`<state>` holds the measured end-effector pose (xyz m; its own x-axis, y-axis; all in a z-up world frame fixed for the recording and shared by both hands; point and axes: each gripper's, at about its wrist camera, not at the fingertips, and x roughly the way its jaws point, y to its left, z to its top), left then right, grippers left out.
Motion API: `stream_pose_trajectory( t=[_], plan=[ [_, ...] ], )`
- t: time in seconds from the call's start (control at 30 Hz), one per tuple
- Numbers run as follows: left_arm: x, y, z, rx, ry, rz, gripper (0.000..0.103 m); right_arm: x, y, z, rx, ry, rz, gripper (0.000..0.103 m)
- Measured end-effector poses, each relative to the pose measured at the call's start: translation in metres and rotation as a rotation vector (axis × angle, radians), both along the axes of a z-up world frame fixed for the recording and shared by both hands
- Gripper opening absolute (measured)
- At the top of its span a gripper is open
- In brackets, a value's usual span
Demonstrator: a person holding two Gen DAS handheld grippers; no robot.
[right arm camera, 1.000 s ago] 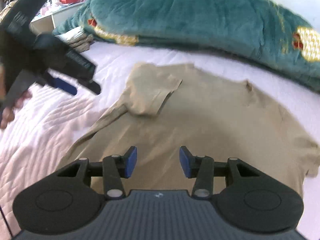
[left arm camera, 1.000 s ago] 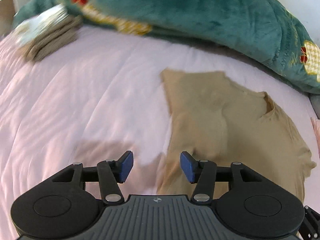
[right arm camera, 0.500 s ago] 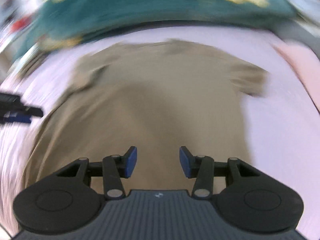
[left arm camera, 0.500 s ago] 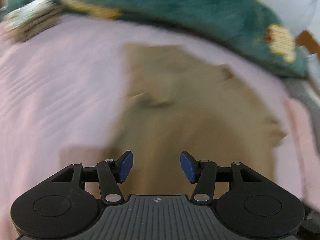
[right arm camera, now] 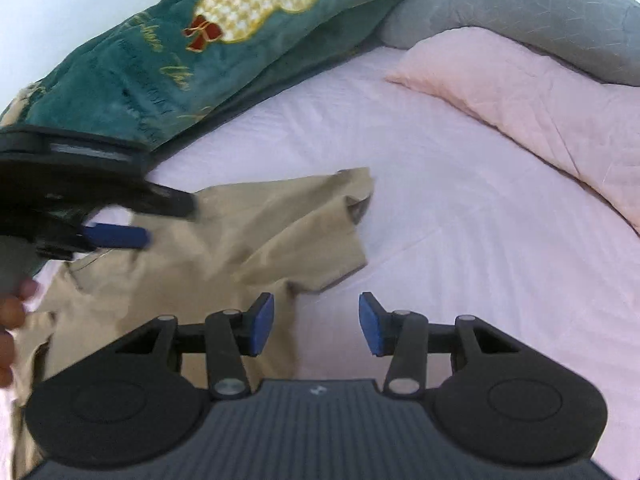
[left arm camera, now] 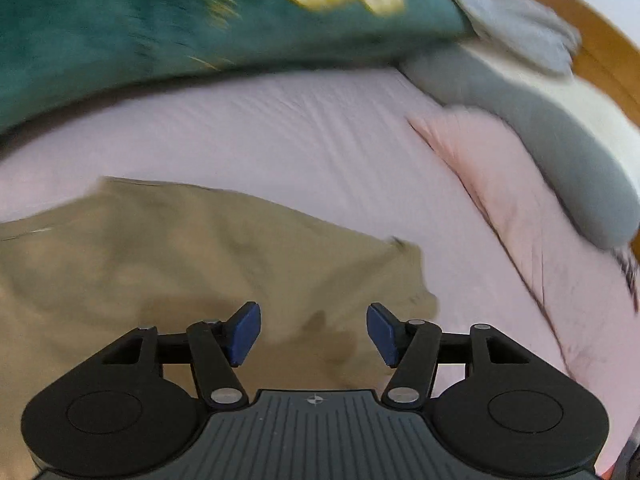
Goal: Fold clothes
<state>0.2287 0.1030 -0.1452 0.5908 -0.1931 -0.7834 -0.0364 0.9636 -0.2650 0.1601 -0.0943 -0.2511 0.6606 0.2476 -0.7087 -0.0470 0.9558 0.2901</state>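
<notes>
Mostly we see a tan T-shirt (right arm camera: pixel 240 240) spread on a pale pink bedsheet (right arm camera: pixel 460 216), its sleeve end (right arm camera: pixel 352 208) lying nearest the pink pillow (right arm camera: pixel 540 96). Our right gripper (right arm camera: pixel 316 326) hovers over the shirt's edge, pads (right arm camera: pixel 262 322) spread wide, nothing between them. Our left gripper (left arm camera: pixel 314 332) hangs above the shirt (left arm camera: pixel 160 264) too, released and empty; from the right wrist it shows at the left edge (right arm camera: pixel 132 220), blurred and partly cut off, with a few of the person's fingers (right arm camera: pixel 12 312) barely inside the frame. The left wrist view is smeared by motion, so the green blanket (left arm camera: pixel 160 24) and grey pillow (left arm camera: pixel 560 140) read only as shapes. Shirt's lower half is hidden under both gripper bodies.
</notes>
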Motion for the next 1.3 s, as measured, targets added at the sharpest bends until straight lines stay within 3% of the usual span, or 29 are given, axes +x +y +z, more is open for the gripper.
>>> stream_pose_trajectory(
  t=[0.1,0.33,0.47,0.6,0.8,0.9,1.03,1.1,1.2,1.3],
  plan=[
    [0.015,-0.017,-0.005,0.015,-0.035,-0.003,0.061,0.008,-0.009,-0.010,0.033,0.012,-0.012,0.047],
    [0.044,-0.017,-0.026,0.052,0.044,0.025,0.061,0.017,-0.030,-0.030,0.049,0.024,-0.011,0.047],
    [0.042,-0.018,-0.022,0.132,-0.010,0.018,0.061,0.013,-0.039,-0.032,0.054,-0.045,-0.004,0.047],
    [0.039,-0.014,-0.012,0.214,-0.065,0.029,0.061,0.015,-0.037,-0.036,0.041,-0.028,0.025,0.047],
    [0.059,-0.010,0.004,0.190,-0.081,0.063,0.061,0.030,-0.031,-0.025,0.111,-0.057,0.030,0.047],
    [0.079,-0.006,0.007,0.176,-0.031,0.070,0.061,0.045,-0.029,-0.034,0.144,-0.024,0.013,0.047],
    [0.101,-0.039,0.013,0.269,-0.040,-0.126,0.061,0.053,-0.021,-0.039,0.129,0.001,0.010,0.047],
    [0.112,-0.053,0.013,0.275,-0.042,-0.149,0.061,0.054,-0.019,-0.038,0.111,0.018,0.020,0.047],
    [0.130,-0.077,0.000,0.262,0.024,-0.199,0.061,0.054,-0.015,-0.036,0.077,0.038,0.036,0.047],
    [0.143,-0.105,-0.025,0.363,0.081,-0.277,0.061,0.053,-0.011,-0.034,0.044,0.057,0.053,0.048]
  ],
)
